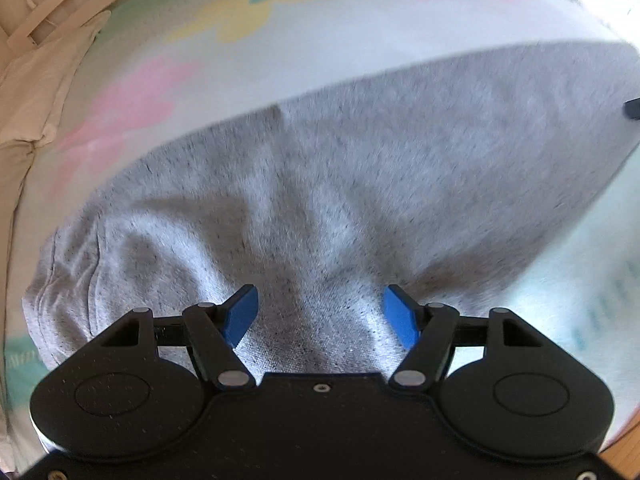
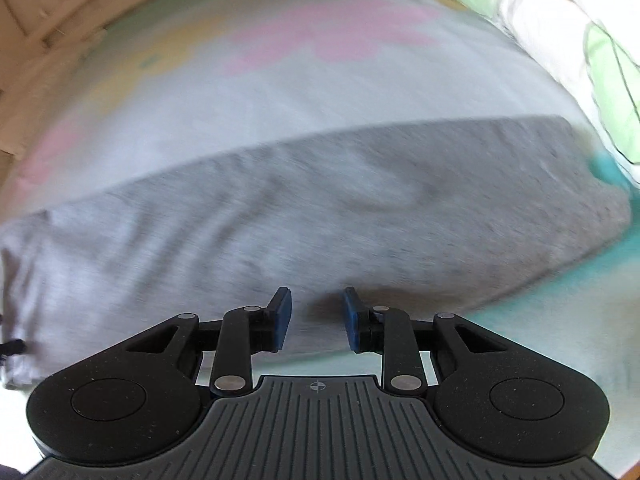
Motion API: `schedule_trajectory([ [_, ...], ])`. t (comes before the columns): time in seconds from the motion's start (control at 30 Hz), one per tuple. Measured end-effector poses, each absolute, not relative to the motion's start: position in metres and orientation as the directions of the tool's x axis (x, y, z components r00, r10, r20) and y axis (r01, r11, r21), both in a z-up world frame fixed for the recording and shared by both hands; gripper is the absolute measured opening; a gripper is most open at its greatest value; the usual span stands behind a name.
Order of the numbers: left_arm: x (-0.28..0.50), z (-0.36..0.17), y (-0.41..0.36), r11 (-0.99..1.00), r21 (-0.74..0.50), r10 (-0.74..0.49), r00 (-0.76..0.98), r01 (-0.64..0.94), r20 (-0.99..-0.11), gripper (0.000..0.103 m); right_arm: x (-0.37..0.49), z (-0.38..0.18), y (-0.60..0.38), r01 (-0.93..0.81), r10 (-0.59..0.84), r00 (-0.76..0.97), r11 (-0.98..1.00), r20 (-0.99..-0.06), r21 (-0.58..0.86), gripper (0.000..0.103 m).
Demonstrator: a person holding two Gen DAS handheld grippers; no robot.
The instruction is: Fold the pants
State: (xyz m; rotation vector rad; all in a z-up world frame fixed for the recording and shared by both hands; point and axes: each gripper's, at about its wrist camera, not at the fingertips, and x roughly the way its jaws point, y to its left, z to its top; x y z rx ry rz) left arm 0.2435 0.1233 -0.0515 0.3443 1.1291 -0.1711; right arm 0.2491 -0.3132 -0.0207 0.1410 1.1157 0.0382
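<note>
Grey heathered pants (image 1: pixel 360 184) lie flat on a pastel patterned sheet (image 1: pixel 280 52), folded lengthwise into one long band. In the left wrist view my left gripper (image 1: pixel 320 312) hovers open over the wrinkled waist end, its blue pads (image 1: pixel 242 314) spread wide with fabric below them. In the right wrist view the pants (image 2: pixel 320 208) stretch across as a band, blurred by motion. My right gripper (image 2: pixel 317 318) stands open over their near edge, nothing between its blue pads (image 2: pixel 282 318). A dark tip of the right gripper (image 1: pixel 633 109) shows at the left view's right edge.
A cream pillow (image 1: pixel 36 92) and wooden bed rails (image 1: pixel 44 4) lie at the far left. A white quilt with green leaf print (image 2: pixel 560 40) is bunched at the right. Bare sheet (image 2: pixel 260 80) extends beyond the pants.
</note>
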Motion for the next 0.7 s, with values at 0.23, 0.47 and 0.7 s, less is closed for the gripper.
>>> schedule_trajectory([
  [0.23,0.260,-0.068,0.152,0.971,0.129,0.052,0.345,0.204,-0.937,0.081,0.246,-0.025,-0.329,0.071,0.026,0.456,0.995,-0.890,0.065,0.027],
  [0.47,0.250,-0.051,0.156,0.980,0.052,-0.015,0.333,0.190,-0.943,0.072,0.232,-0.006,-0.313,0.042,0.225,0.416,0.963,-0.881,0.266,0.027],
  [0.7,0.195,-0.048,0.106,0.853,0.205,-0.032,0.441,0.480,-0.897,0.073,0.235,-0.021,-0.277,0.017,0.389,0.322,0.909,-0.863,0.416,0.027],
])
